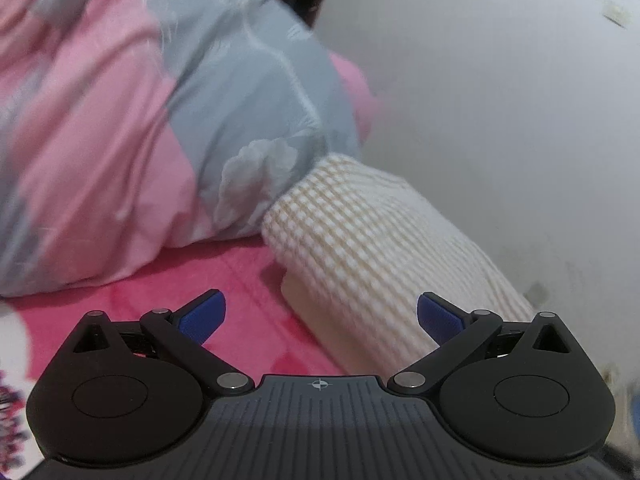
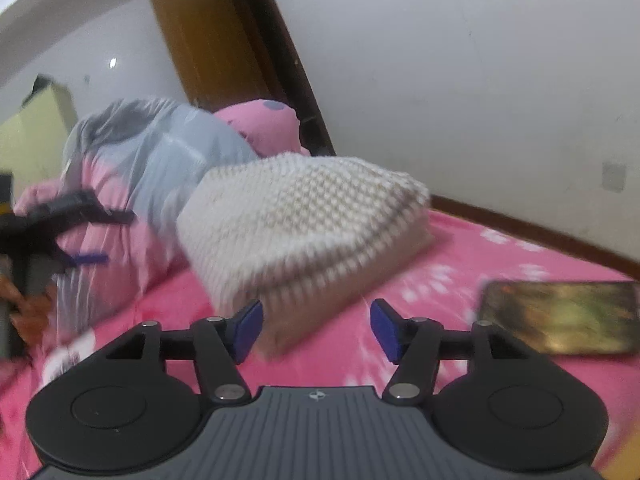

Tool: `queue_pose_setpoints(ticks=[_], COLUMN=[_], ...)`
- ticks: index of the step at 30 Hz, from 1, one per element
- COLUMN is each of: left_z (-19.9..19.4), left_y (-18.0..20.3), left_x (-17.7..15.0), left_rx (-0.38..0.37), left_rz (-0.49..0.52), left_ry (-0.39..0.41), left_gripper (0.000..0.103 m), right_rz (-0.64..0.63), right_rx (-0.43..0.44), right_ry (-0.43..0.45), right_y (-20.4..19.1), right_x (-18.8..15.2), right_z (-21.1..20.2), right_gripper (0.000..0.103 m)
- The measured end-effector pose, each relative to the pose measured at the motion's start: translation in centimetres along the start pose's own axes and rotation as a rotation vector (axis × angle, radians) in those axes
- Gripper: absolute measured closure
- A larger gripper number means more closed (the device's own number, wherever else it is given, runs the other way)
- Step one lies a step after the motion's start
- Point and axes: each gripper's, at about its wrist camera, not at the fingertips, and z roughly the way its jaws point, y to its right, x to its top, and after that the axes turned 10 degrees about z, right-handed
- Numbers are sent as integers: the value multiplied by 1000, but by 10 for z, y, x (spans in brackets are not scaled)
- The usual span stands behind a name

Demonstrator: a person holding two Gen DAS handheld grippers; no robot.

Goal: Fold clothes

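On a pink bedsheet (image 2: pixel 460 264), a folded cream waffle-knit garment (image 2: pixel 304 216) lay ahead of both tongs, with nothing pinched in either. Seen from the left wrist, the left gripper (image 1: pixel 320 316) stood spread as wide as it goes, its blue pads clear of the cloth; the garment (image 1: pixel 360 248) ran from about eleven o'clock down toward four o'clock, its near edge passing just ahead of the right-hand pad. A pink-and-grey duvet (image 1: pixel 140 120) was heaped at ten o'clock. From the right wrist, the right gripper (image 2: pixel 316 330) was parted, empty, the garment's near corner dead ahead at twelve o'clock just beyond the fingertips, its long axis running nine to three o'clock. A phone (image 2: pixel 560 316) lay at two o'clock. The right tongs looked the nearer to that corner, by my reading.
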Motion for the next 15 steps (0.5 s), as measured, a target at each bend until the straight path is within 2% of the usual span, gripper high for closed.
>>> queue_pose_setpoints(ticks=[6, 8, 15], left_z=[-96, -123, -186], left_y=[30, 39, 56], left_x=[-35, -52, -105], left_rx=[0, -9, 10], left_rz=[133, 160, 208], left_ry=[77, 101, 145], left_gripper=[0, 0, 0], right_rz=[-74, -92, -99], right_rx=[-33, -28, -12], right_ry=[-15, -9, 48], right_y=[-13, -25, -64], right_x=[-40, -53, -87], right_z=[-81, -104, -155], right_gripper=[18, 6, 0])
